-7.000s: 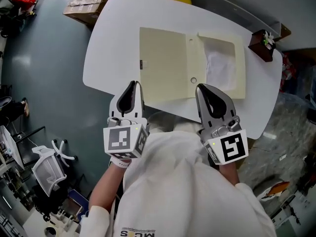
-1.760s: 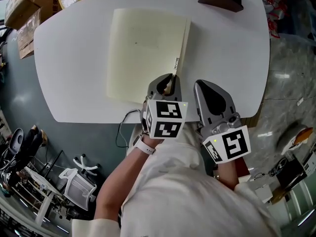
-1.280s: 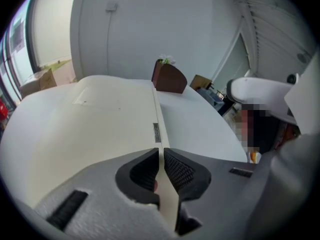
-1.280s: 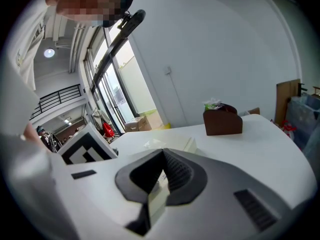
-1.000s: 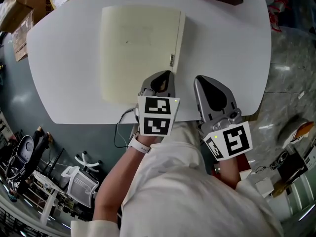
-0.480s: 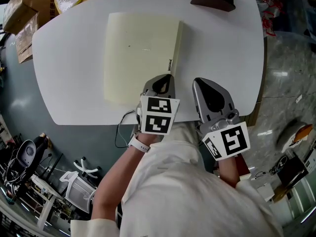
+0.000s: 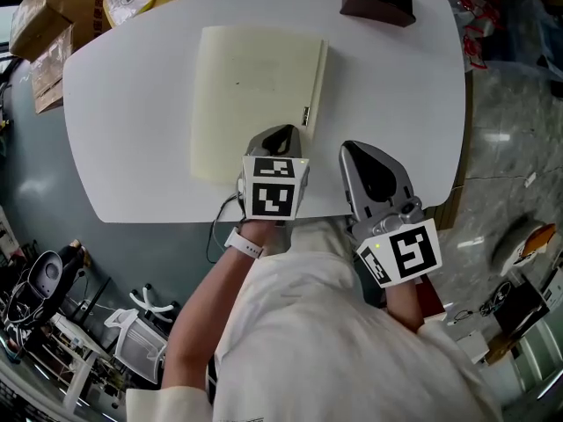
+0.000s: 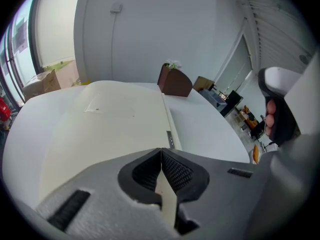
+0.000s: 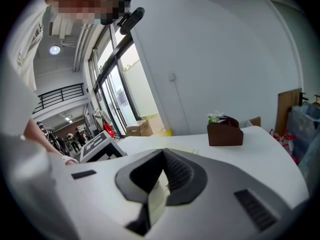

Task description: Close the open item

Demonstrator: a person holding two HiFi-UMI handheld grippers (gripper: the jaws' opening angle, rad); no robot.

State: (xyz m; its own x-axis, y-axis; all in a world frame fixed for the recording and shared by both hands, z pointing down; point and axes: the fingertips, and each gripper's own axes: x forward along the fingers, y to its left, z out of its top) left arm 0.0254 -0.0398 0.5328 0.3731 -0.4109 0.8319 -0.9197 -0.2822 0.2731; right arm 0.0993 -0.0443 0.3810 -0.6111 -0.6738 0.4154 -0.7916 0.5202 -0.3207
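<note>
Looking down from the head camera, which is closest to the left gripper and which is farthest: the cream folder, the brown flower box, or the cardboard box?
1. Cream folder, right in front of the left gripper, on the table.
2. Brown flower box, at the table's far edge, to the right.
3. Cardboard box, off the table, far left.

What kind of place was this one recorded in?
Probably an office or lab workspace: a white table holding a cream folder, cardboard boxes beside it, and tall windows beyond.

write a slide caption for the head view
Closed cream folder on white table; left gripper and right gripper shut at the near edge
</note>
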